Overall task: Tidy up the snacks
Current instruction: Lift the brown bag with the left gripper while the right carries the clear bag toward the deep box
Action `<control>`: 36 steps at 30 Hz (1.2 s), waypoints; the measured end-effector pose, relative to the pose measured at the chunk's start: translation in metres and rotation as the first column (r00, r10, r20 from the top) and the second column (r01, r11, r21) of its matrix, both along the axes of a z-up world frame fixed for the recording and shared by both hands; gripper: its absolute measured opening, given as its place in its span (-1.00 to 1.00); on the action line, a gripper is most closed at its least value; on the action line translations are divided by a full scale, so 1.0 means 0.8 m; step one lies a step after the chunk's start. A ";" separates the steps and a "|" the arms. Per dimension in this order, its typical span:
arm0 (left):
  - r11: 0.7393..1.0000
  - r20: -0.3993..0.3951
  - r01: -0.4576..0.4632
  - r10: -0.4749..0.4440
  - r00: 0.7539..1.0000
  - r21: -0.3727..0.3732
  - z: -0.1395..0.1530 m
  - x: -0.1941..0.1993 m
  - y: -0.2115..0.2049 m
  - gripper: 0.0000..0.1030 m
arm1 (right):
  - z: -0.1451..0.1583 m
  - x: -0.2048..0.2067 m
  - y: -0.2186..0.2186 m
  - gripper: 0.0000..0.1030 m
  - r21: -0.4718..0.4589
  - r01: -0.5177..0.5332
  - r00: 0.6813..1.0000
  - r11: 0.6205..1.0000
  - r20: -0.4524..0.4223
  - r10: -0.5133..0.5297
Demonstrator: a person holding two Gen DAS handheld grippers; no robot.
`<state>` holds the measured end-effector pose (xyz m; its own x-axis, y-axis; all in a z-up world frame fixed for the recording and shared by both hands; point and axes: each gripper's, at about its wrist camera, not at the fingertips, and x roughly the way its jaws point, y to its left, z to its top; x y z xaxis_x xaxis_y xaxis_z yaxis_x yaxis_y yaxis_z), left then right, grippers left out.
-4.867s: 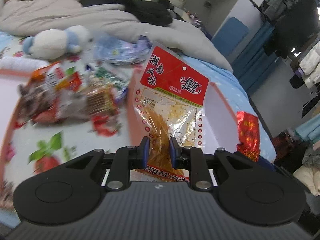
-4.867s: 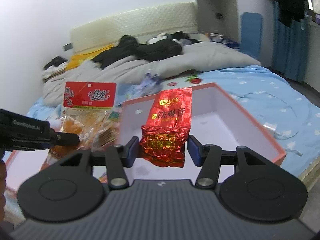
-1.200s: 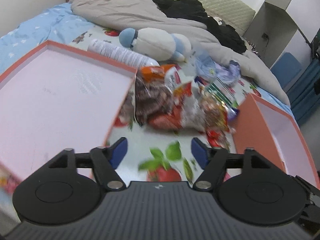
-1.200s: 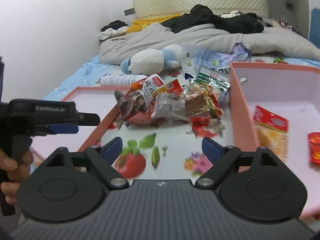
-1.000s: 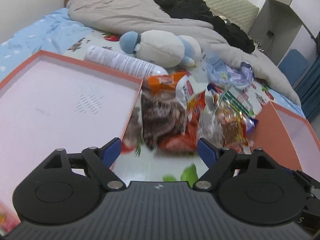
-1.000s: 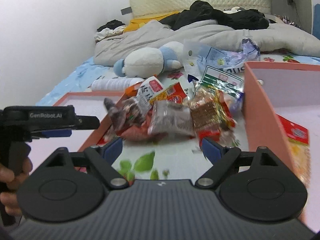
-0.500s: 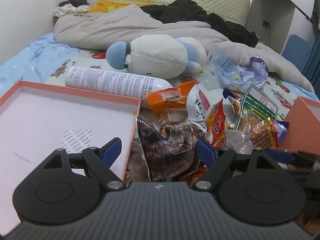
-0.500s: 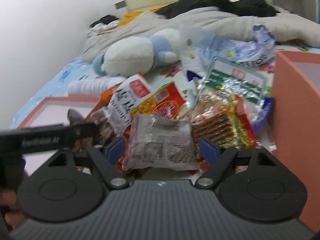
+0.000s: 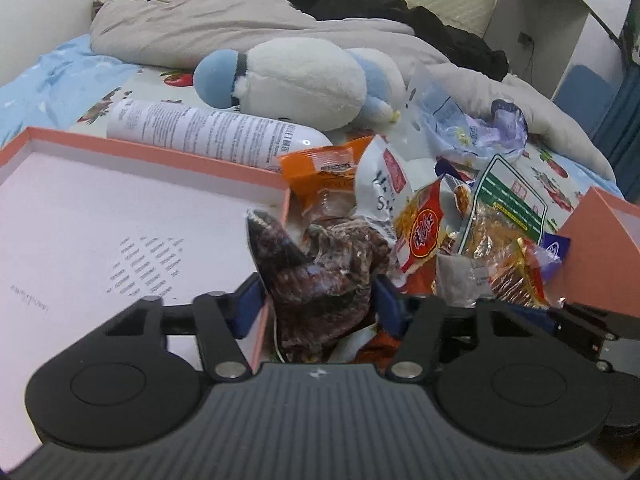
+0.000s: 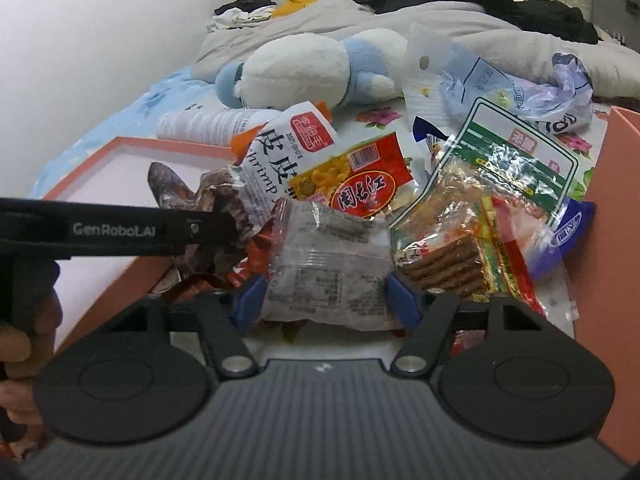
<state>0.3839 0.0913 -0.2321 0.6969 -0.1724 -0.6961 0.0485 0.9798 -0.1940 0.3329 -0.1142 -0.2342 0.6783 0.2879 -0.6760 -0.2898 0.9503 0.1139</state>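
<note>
The left gripper (image 9: 316,306) has just been closing its jaws on a dark brown crinkled meat-snack packet (image 9: 320,276); both blue pads appear to touch the packet's flanks, though a firm clamp cannot be confirmed. The right gripper (image 10: 326,300) has likewise been closing, and its pads sit against the two side edges of a clear plastic packet of dark biscuits (image 10: 330,272), jaws at a middling width. Just beyond both sets of jaws lies the loose pile of remaining snacks (image 10: 360,184), including a red-and-yellow corn packet and a green-bordered bag of brown sticks. To the left of the left jaws stands the shallow pink-lined tray with coral rim (image 9: 152,150); its near corner is touching or just beside the left pad. To the right of the right jaws rises the coral wall of a second box (image 10: 618,208). For a sound pick-up, finish closing until the film stops yielding, then lift straight up so neighbouring packets are not dragged. Keep the left pad off the tray rim.
</note>
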 end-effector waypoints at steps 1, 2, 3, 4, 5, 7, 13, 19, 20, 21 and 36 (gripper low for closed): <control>1.000 -0.005 -0.011 0.011 1.000 -0.002 0.002 -0.001 0.001 0.05 | 0.002 -0.002 0.000 0.03 -0.006 0.003 1.000 1.000 0.002 -0.003; 1.000 -0.008 -0.022 0.022 1.000 -0.017 0.003 -0.003 0.004 0.03 | 0.004 -0.004 -0.001 -0.03 -0.003 0.006 1.000 1.000 0.001 -0.006; 0.998 -0.013 -0.040 0.039 0.999 -0.039 0.003 -0.005 0.008 0.00 | 0.006 -0.006 -0.003 -0.11 0.008 0.008 1.000 1.000 -0.002 -0.008; 0.997 -0.013 -0.051 0.050 0.999 -0.050 0.005 -0.009 0.011 -0.04 | 0.007 -0.007 -0.005 -0.18 0.022 0.012 1.000 1.000 -0.005 -0.012; 0.997 -0.010 -0.062 0.062 0.998 -0.052 0.007 -0.013 0.011 -0.05 | 0.008 -0.009 -0.008 -0.23 0.031 0.019 1.000 0.999 -0.006 -0.019; 0.995 0.014 -0.082 0.083 0.996 -0.059 0.013 -0.028 0.012 -0.06 | 0.014 -0.017 -0.012 -0.28 0.042 0.031 0.999 0.999 0.009 -0.031; 0.983 0.051 -0.158 0.163 0.985 -0.091 0.042 -0.079 0.020 -0.08 | 0.044 -0.049 -0.020 -0.28 0.082 0.054 0.996 0.995 0.062 -0.059; 0.970 0.096 -0.215 0.226 0.969 -0.113 0.083 -0.139 0.028 -0.09 | 0.086 -0.088 -0.017 -0.28 0.102 0.007 0.992 0.995 0.125 -0.020; 0.969 0.103 -0.222 0.233 0.967 -0.111 0.090 -0.149 0.028 -0.09 | 0.094 -0.097 -0.015 -0.28 0.099 -0.016 0.990 0.995 0.139 0.002; 0.968 0.111 -0.228 0.240 0.964 -0.109 0.096 -0.158 0.028 -0.09 | 0.101 -0.107 -0.014 -0.28 0.099 -0.029 0.989 0.995 0.149 0.014; 0.952 0.139 -0.282 0.297 0.945 -0.116 0.166 -0.299 0.004 -0.09 | 0.163 -0.248 -0.049 -0.28 0.110 0.013 0.979 0.994 0.201 -0.035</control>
<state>0.1449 0.0944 -0.0993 0.8231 -0.0063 -0.5679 -0.1982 0.9339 -0.2977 0.1344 -0.1535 -0.1040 0.8054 0.3338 -0.4899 -0.2949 0.9425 0.1573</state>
